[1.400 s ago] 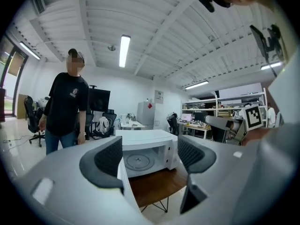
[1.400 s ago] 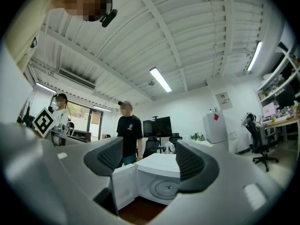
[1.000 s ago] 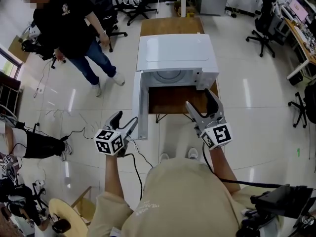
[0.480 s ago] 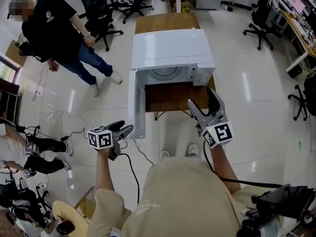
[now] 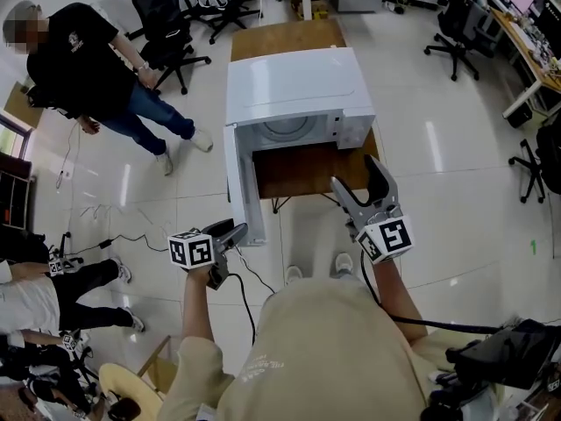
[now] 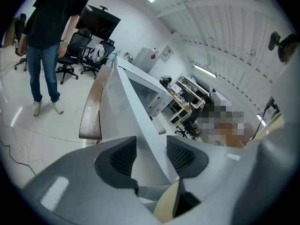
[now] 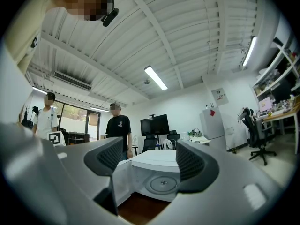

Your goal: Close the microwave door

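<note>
— Where is the microwave [image 5: 298,86]?

— On the desk [image 5: 307,172], facing the person; its door [image 5: 241,178] hangs wide open, swung out to the left past the desk's front edge, so the cavity [image 5: 285,130] is bare.

— And the left gripper [image 5: 235,231]?

— Low, at the door's free edge, near its bottom corner; the left forearm [image 5: 198,310] reaches forward from the body, bent at the elbow; the gripper is rolled onto its side and tips downward toward the door; its cube [image 5: 193,251] faces up.

— The jaws?

— Closing, about half spread; in the left gripper view the door's edge runs up through the gap between the two pads; whether either pad touches the door, I cannot tell.

— The right gripper [image 5: 355,174]?

— Held out in front on a straighter arm, before the microwave's right side, right of the door and well apart from it; it points at the cavity and tilts a little upward; its jaws are spread wide, with nothing between them.

— Anyone else about?

— A person in black [image 5: 88,55] stands on the floor [image 5: 421,174], left of the desk and beyond the door.
</note>
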